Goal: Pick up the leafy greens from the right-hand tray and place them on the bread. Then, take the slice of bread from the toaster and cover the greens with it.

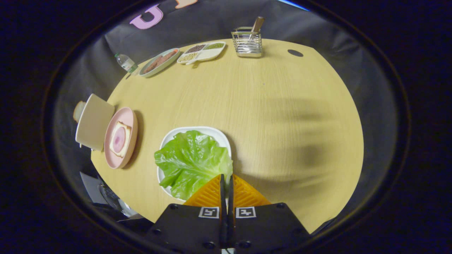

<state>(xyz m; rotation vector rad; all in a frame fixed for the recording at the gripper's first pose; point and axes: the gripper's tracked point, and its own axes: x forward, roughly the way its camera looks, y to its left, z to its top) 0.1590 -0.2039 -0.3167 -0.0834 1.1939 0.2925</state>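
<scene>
The tool has its two fingers drawn together with only a thin slit between them, and their tips sit right at the near edge of the lettuce leaf. Whether that edge is pinched in the slit I cannot tell. It may be caught there, or the tips may merely lie over it.

The leaf itself lies spread across the white tray, hanging over its rim on the side nearest the pink plate. So, from how things lie, the greens have not left their tray yet.

The pink plate is a little way off to one side of the tray, apart from it, and carries a slice of bread with a pinkish round of something on top. Nothing green is on it. Just beyond that plate stands a pale, boxy toaster at the worktop's edge, with what looks like a slice poking out of its far side, though it is small and hard to make out.

My reading is that the task is at its very first step: getting hold of the leaf. Carrying it over to the bread, fetching the toaster slice and laying it on top are all left to do.

Far across the worktop are a plate of food, a divided dish, a wire holder and a small bottle, none of them involved.
</scene>
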